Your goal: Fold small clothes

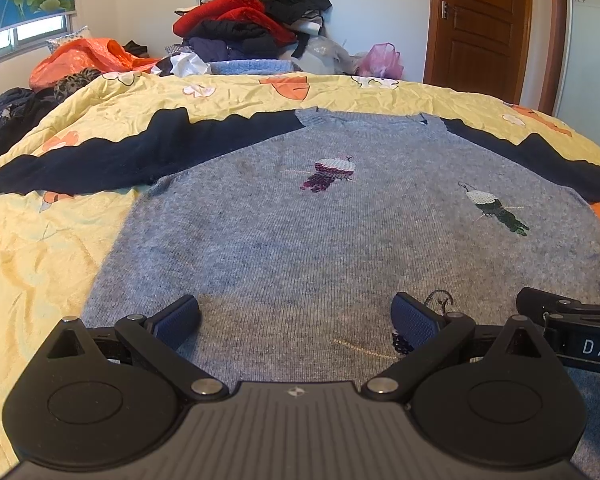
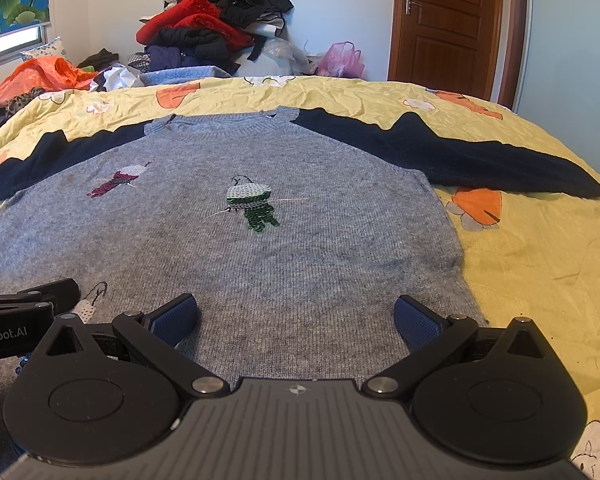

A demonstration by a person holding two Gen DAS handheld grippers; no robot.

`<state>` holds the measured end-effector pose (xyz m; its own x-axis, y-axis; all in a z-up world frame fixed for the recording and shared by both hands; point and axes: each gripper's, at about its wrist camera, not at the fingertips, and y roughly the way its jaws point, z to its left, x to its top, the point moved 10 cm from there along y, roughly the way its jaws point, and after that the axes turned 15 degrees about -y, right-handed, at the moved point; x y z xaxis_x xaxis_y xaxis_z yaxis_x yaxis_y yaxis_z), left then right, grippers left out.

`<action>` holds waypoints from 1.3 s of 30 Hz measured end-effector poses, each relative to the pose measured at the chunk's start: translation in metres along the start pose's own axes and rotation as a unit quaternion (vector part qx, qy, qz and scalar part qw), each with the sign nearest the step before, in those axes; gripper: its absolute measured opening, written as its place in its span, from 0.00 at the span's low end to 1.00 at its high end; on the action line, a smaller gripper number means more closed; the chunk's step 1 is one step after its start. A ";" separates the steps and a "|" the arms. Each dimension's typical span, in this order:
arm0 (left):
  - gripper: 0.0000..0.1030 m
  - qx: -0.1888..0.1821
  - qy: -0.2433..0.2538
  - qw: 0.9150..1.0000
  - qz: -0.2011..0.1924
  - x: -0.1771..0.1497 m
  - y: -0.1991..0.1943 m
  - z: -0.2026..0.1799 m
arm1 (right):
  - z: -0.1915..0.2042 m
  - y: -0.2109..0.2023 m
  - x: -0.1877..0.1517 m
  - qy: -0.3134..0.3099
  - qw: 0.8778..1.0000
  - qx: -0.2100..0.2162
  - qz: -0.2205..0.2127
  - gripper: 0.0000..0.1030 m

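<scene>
A grey knitted sweater with navy sleeves (image 1: 284, 232) is spread flat, sleeves outstretched, on a bed covered by a yellow floral quilt (image 1: 32, 248). The left tool (image 1: 296, 318) and right tool (image 2: 296, 316) are held side by side over its hem, jaws apart and gripping nothing.

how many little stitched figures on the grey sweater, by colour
Purple figure: 1
Green figure: 1
Figure near the hem, partly hidden behind the grippers, colour unclear: 1
Total on the sweater: 3
</scene>
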<state>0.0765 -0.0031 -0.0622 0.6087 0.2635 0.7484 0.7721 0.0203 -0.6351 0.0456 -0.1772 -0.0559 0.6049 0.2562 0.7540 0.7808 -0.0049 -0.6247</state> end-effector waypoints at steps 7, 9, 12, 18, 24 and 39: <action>1.00 -0.008 -0.005 1.000 -0.002 0.001 0.000 0.001 | -0.001 0.001 0.000 0.000 1.000 0.007 -0.001 1.00; 1.00 -0.009 -0.006 1.000 -0.003 0.001 0.000 0.002 | 0.000 0.001 0.001 -0.004 1.000 0.009 -0.001 1.00; 1.00 -0.009 -0.006 1.000 -0.003 0.000 0.000 0.002 | 0.001 0.001 0.001 -0.006 1.000 0.007 -0.001 1.00; 1.00 -0.009 -0.006 1.000 -0.003 0.000 0.000 0.002 | -0.003 0.000 0.005 -0.005 0.999 0.038 -0.003 1.00; 1.00 -0.009 -0.006 1.000 -0.003 0.000 0.000 0.002 | -0.082 -0.002 0.039 0.038 0.997 0.041 -0.049 1.00; 1.00 -0.009 -0.005 1.000 -0.003 0.000 0.000 0.003 | -0.414 0.047 -0.045 0.547 0.828 -0.040 -0.117 0.63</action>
<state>0.0757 -0.0005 -0.0625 0.6019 0.2740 0.7501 0.7790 0.0054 -0.6271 0.1197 -0.5888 -0.0356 0.1814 -0.7688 0.6132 0.8785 -0.1535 -0.4524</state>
